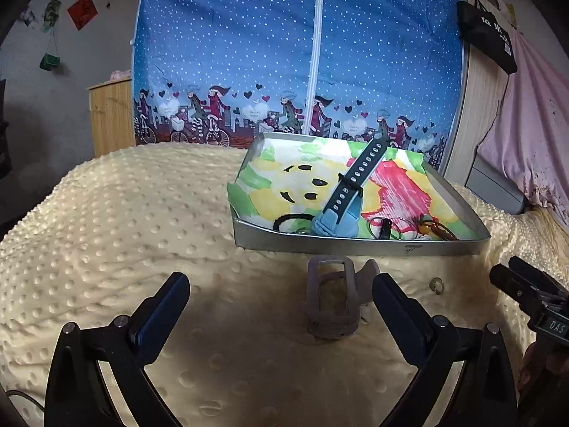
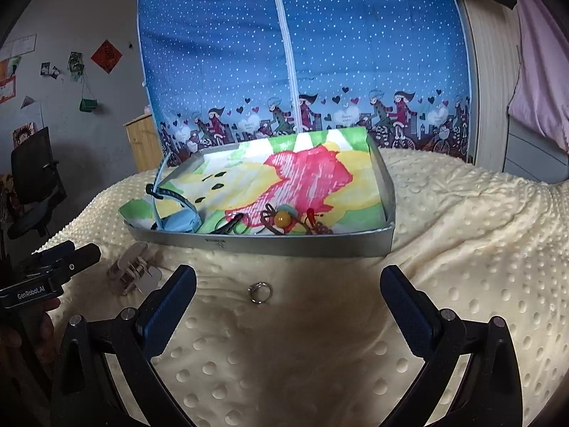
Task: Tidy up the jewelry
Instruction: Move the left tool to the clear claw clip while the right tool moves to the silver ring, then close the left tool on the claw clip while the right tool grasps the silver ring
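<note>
We hold two grippers above a cream dotted blanket (image 1: 142, 220) spread over a bed. Our left gripper (image 1: 281, 295) has its jaws spread wide and holds nothing; a translucent hair claw clip (image 1: 332, 299) lies on the blanket between its fingers. Our right gripper (image 2: 288, 291) is likewise wide and holds nothing, with a small silver ring (image 2: 259, 291) on the blanket between its fingers.

Just beyond both sits a silver tray (image 1: 355, 245) lined with bright painted paper. A blue watch (image 1: 346, 195) leans against the tray's left side, its strap sticking up. Along the tray's near edge lie black hair ties (image 1: 293, 220) and a tangle with an amber bead (image 2: 282, 219). The tray's near wall stands between the grippers and these pieces.

Behind the bed hangs a blue polka-dot wardrobe cover (image 2: 302, 53), with a wooden cabinet (image 1: 110, 117) to its left.
</note>
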`<act>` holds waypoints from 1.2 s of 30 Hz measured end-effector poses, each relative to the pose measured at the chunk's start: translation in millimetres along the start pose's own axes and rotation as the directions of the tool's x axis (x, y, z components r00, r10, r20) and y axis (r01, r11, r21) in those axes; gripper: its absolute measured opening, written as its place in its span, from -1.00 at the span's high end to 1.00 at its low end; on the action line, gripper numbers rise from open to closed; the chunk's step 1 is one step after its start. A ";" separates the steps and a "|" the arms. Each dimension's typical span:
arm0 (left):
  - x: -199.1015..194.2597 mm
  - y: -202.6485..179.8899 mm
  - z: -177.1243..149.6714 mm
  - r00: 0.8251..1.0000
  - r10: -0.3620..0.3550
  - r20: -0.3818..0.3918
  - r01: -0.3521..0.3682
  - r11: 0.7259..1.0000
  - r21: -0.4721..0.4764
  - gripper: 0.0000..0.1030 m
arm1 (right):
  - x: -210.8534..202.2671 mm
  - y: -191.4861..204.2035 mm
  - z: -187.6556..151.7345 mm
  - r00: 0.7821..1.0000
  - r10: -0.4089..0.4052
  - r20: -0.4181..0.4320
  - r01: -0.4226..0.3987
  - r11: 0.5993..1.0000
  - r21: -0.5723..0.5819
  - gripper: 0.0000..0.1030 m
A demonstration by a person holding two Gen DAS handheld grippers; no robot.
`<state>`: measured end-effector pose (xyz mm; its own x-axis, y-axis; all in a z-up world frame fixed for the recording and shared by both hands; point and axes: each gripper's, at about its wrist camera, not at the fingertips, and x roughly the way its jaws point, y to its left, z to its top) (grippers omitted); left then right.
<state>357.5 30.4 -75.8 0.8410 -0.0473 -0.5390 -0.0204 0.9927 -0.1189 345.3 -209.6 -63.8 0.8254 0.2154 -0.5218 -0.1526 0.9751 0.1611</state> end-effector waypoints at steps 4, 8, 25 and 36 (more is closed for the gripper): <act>12.0 -4.9 -3.0 0.998 -0.046 -0.034 0.047 0.999 0.018 -1.00 | 18.0 0.9 -5.4 0.998 0.042 -0.044 -0.042 0.999 -0.007 -0.97; 17.1 -13.2 -8.1 0.997 -0.068 -0.047 0.071 0.996 0.050 -0.97 | 30.1 4.3 -8.5 0.995 0.071 -0.072 -0.072 0.997 -0.010 -0.57; 24.0 -26.6 -13.9 0.978 -0.181 -0.102 0.190 0.977 0.094 0.10 | 71.3 12.5 -16.4 0.962 0.163 -0.219 -0.165 0.986 0.009 0.25; 18.6 -40.0 -16.0 0.974 -0.206 -0.098 0.219 0.966 0.140 0.11 | 76.6 16.3 -21.1 0.953 0.199 -0.229 -0.197 0.980 0.033 0.64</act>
<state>365.3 -12.0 -94.4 0.7699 -0.2618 -0.5820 0.2399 0.9638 -0.1162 394.6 -176.1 -118.7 0.6317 0.4117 -0.6568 -0.2944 0.9112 0.2880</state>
